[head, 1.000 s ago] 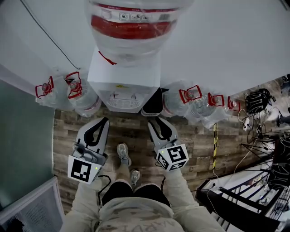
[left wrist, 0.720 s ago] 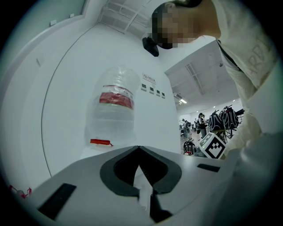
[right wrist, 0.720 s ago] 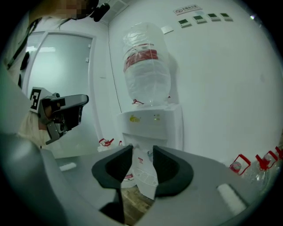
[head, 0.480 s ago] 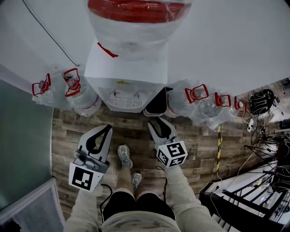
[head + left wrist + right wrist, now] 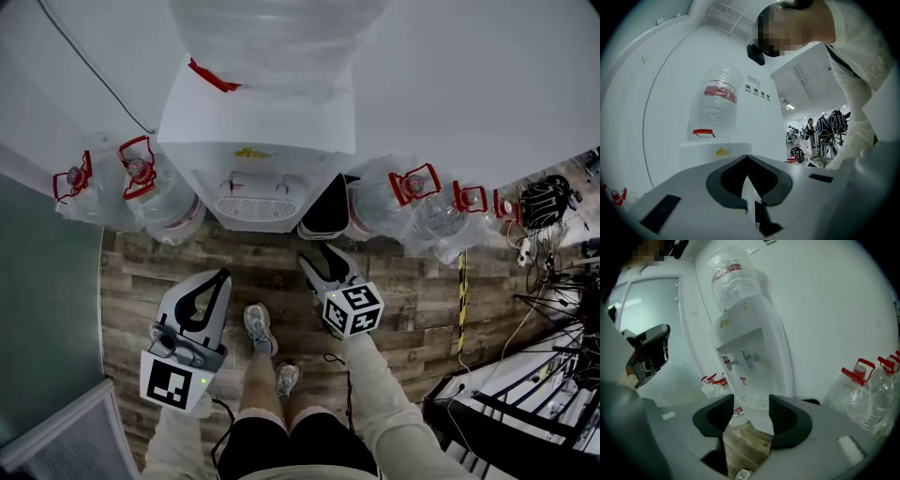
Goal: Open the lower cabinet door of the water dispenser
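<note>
The water dispenser [image 5: 255, 131] stands upright against the wall [image 5: 469, 84] with a big bottle [image 5: 272, 37] on top. Its lower cabinet door must sit on the front, below the drip tray [image 5: 253, 208]. The head view hides that door, because the camera looks steeply down and the dispenser's top and tray overhang it. The right gripper view shows only a strip of the white lower front [image 5: 758, 420] through the gap between its fingers [image 5: 790, 420]. No handle or door edge can be made out there, so the hinge side is unclear.

The right gripper [image 5: 317, 255] is the nearer one, just in front of the dispenser toward its right corner and tilted downward. Its fingers have just been opening and stand fairly wide, with nothing between them. The left gripper [image 5: 222, 275] hangs farther back from the dispenser, fingers pressed together and empty. The door's long axis probably runs upright, so the reach likely goes forward and lower.
</note>
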Tool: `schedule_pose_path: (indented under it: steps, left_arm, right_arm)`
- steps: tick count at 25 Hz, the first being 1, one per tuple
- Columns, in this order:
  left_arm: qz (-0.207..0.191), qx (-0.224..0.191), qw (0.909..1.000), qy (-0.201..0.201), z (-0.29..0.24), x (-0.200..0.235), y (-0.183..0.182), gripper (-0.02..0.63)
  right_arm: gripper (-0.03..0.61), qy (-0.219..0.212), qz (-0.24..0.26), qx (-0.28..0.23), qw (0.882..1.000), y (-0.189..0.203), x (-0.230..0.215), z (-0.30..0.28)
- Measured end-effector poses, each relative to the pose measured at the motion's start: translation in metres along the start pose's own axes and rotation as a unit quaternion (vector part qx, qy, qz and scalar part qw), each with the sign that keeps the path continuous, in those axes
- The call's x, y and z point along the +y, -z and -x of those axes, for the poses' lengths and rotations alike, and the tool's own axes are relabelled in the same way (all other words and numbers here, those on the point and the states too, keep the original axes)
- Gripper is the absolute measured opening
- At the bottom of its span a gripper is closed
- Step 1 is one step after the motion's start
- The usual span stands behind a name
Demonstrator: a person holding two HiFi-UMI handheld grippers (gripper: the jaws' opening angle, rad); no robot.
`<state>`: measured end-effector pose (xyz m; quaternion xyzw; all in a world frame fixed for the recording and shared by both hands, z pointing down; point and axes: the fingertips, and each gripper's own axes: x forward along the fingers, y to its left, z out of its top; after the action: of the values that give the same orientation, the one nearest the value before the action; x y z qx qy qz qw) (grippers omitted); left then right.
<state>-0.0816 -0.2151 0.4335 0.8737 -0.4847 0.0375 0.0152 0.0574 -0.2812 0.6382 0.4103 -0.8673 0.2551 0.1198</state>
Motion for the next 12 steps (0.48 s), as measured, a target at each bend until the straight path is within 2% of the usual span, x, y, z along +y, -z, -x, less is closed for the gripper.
schedule_pose_path:
  steps: [12]
  left_arm:
    - [-0.013, -0.014, 0.9997, 0.013, 0.003, -0.008, 0.053, -0.002]
  right_arm:
    - [0.235, -0.009, 0.003, 0.032, 0.999, 0.073, -0.031, -0.049]
